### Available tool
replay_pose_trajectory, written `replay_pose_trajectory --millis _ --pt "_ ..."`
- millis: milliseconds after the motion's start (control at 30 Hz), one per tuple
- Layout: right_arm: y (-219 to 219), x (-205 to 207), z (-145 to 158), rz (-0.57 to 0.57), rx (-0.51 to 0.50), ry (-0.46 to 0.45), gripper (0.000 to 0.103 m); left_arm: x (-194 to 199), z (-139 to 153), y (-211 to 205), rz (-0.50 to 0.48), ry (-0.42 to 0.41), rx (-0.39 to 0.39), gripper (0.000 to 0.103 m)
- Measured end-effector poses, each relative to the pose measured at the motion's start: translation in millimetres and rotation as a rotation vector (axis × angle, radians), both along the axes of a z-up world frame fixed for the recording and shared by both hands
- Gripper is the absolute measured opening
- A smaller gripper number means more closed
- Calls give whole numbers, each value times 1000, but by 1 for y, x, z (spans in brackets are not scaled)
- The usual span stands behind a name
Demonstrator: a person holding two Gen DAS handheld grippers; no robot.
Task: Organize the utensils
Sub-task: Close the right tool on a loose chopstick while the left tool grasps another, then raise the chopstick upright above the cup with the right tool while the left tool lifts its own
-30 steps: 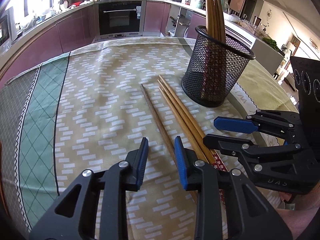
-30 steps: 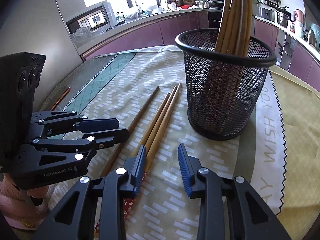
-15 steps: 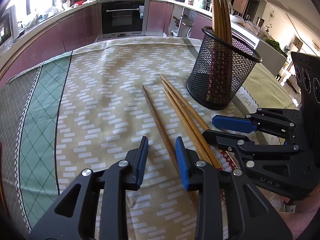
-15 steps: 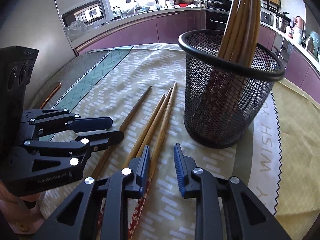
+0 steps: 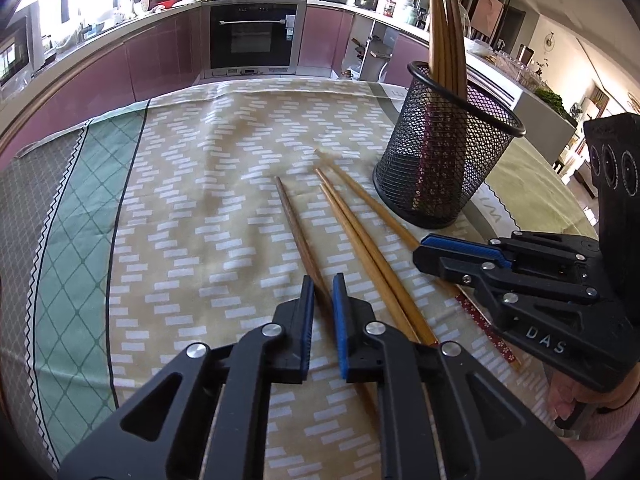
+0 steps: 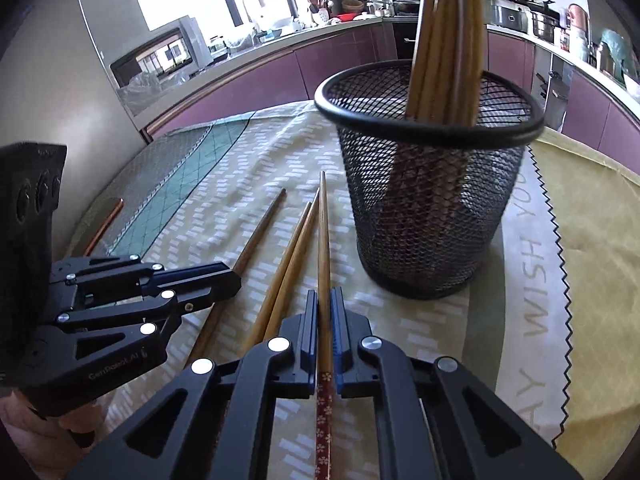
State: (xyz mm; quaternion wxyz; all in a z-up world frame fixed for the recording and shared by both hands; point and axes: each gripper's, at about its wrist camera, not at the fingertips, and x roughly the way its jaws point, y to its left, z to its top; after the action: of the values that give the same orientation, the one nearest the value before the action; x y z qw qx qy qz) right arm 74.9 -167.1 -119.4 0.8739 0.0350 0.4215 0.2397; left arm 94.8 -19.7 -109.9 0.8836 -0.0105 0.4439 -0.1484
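Several wooden chopsticks lie on the patterned tablecloth point(image 5: 200, 208) beside a black mesh holder point(image 5: 444, 160) that has more chopsticks standing in it. My left gripper point(image 5: 320, 292) is shut on the darker brown chopstick point(image 5: 296, 232), the leftmost one. My right gripper point(image 6: 325, 300) is shut on the rightmost light chopstick point(image 6: 323, 232), whose red flowered end point(image 6: 324, 412) runs back between the fingers. Two light chopsticks point(image 5: 360, 240) lie between them. The right gripper shows in the left wrist view point(image 5: 436, 252), and the left gripper in the right wrist view point(image 6: 224, 280).
The mesh holder point(image 6: 432, 200) stands close to the right of the chopsticks. A curved kitchen counter point(image 5: 120, 52) with an oven point(image 5: 252, 36) lies beyond the table's far edge. A thin reddish stick point(image 6: 104, 224) lies at the table's left edge.
Both grippers have closed: the left on the dark chopstick, the right on the rightmost light chopstick. Both moved slightly forward toward the holder.
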Motion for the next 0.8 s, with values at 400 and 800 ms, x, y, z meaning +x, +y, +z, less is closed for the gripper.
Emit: replay_pose_trajectory --millis 400,800 --pt "1 -17 6 90 11 -11 6 -12 5 -1 -48 -22 -11 1" --pt "12 -13 -3 110 -27 10 6 -1 -5 -5 -30 -8 55 13"
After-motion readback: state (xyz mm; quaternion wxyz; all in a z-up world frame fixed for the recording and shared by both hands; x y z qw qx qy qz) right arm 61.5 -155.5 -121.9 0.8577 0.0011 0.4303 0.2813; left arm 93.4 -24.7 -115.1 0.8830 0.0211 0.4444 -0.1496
